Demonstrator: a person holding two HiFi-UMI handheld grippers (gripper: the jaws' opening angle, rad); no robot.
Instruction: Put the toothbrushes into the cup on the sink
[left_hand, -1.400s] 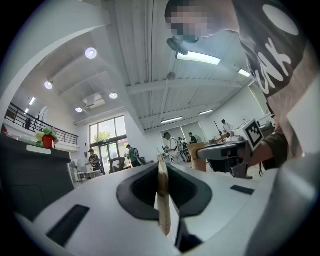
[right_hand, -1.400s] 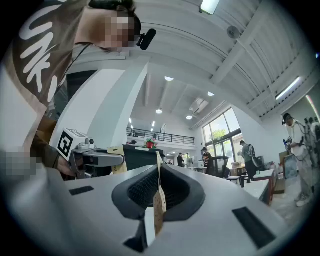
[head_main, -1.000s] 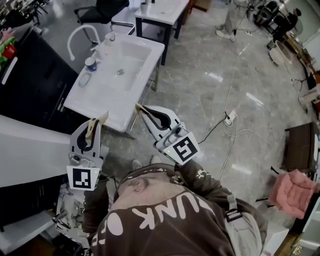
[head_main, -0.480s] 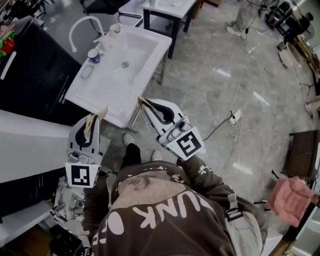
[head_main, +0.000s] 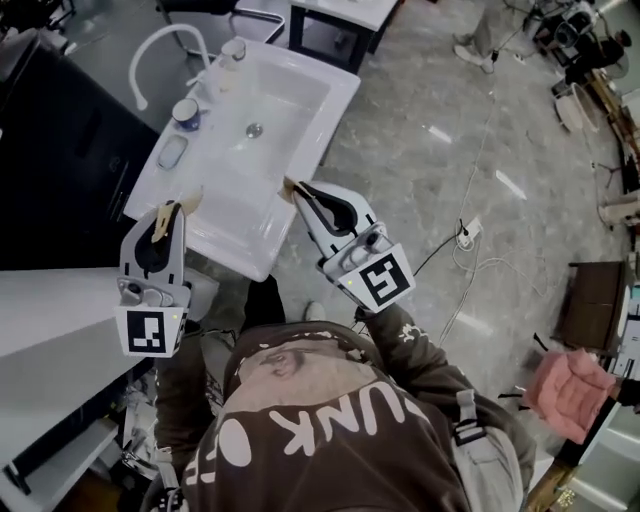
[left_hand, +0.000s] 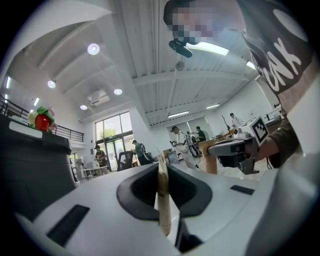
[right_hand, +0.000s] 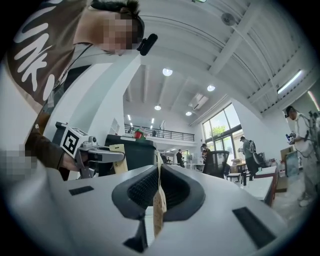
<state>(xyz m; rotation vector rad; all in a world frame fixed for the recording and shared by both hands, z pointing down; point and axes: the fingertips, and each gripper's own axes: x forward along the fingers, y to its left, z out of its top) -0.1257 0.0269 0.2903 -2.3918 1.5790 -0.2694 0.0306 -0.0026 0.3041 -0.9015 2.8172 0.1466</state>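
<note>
Grey polished floor (head_main: 420, 150) fills most of the head view, with a cable and a power strip (head_main: 460, 235) lying on it to the right. A white sink (head_main: 215, 230) stands on a frame ahead of the person, its long axis running away from them and slightly to the right, so that one short end is nearest. A dark cabinet (head_main: 60, 150) stands along the sink's left side.

The left tongs (head_main: 178, 203) hover over the near left corner of the sink and point away from the person along the sink's length. Their tan pads (left_hand: 162, 210) are pressed flat together with nothing between them. The right tongs (head_main: 290, 186) are just at the near right edge of the sink, pointing up and to the left, and they too are clenched on nothing.

A white arched tap (head_main: 165, 45) rises from the sink's left long rim. The cup (head_main: 185, 113) stands upright on that rim just beside the tap's base, mouth up, well apart from both tongs. An oval dish (head_main: 172, 152) lies nearer the person and a small bottle (head_main: 233, 50) stands beyond. The toothbrushes are too small to make out, so their direction cannot be told.
</note>
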